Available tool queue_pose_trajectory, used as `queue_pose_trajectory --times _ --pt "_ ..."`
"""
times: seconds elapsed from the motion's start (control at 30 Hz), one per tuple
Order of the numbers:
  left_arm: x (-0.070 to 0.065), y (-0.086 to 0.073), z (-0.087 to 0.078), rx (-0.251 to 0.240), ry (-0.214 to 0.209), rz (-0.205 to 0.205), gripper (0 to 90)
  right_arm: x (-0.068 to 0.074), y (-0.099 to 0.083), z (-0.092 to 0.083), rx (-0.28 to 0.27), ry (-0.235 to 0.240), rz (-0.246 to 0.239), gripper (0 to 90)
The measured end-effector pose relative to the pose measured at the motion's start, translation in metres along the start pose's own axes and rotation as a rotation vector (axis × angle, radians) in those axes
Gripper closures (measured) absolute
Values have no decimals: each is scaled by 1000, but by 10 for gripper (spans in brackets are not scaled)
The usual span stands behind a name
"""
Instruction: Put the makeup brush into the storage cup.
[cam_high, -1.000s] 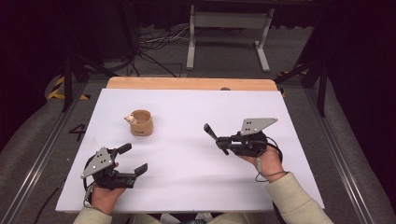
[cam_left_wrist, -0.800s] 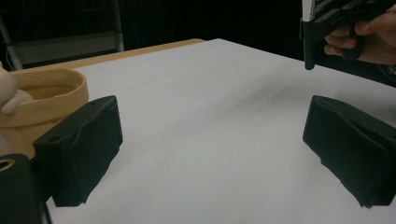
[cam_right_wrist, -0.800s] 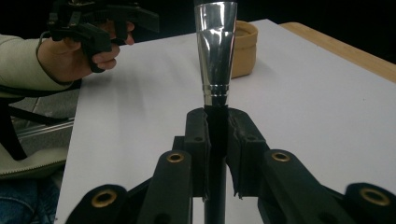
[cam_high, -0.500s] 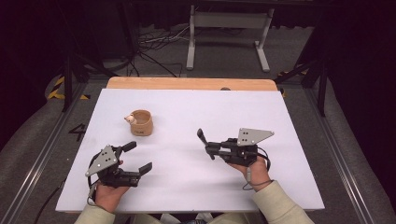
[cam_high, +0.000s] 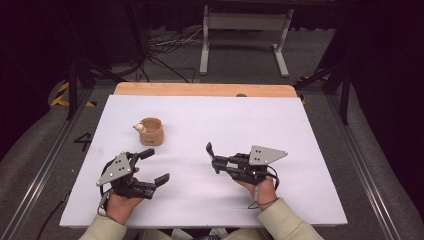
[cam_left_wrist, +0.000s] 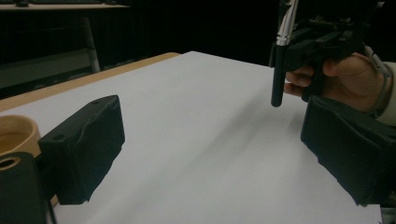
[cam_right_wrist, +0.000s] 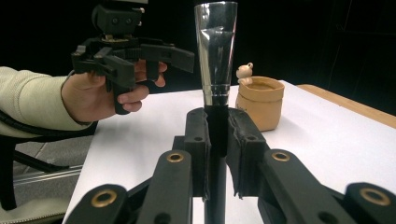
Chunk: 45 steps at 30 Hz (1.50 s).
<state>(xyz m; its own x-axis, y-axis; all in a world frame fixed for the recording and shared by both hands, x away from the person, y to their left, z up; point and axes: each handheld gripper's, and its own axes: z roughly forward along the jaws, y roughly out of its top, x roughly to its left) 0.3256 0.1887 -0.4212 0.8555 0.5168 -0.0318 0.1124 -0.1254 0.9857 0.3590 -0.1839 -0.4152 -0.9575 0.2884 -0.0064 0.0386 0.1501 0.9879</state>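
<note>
The right gripper (cam_high: 212, 156) is clamped on a slim tool with a black handle and a silvery, flared metal end (cam_right_wrist: 215, 56) (its exact kind cannot be told). In the right gripper view the two pads press the black shaft from both sides, and the metal part rises straight above them. In the high view this gripper sits over the middle of the white table top (cam_high: 300, 130), well in from every edge, with bare surface all around it. The left gripper (cam_high: 154, 166) hovers near the front left corner with its jaws spread wide and nothing between them. A tan cup with a small bear figure on its rim (cam_high: 151, 131) stands just beyond it, apart from both grippers.
</note>
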Motion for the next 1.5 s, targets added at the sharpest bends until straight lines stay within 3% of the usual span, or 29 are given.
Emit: queue_pose_trajectory --times 0.17,0.63,0.9,1.0,1.5 --pt "0 8 6 -5 -43 7 96 0 -3 0 7 -14 3 792" --pt "-9 32 47 -6 -157 28 105 1 -4 1 5 -21 -2 792" --pt "-14 38 66 -3 -205 9 106 1 -4 1 8 -20 -3 791" --pt "-15 40 69 -10 -216 -9 127 2 -5 2 10 -16 -5 791" --pt "-28 41 89 16 -225 -4 195 7 -6 7 20 -11 -19 792"
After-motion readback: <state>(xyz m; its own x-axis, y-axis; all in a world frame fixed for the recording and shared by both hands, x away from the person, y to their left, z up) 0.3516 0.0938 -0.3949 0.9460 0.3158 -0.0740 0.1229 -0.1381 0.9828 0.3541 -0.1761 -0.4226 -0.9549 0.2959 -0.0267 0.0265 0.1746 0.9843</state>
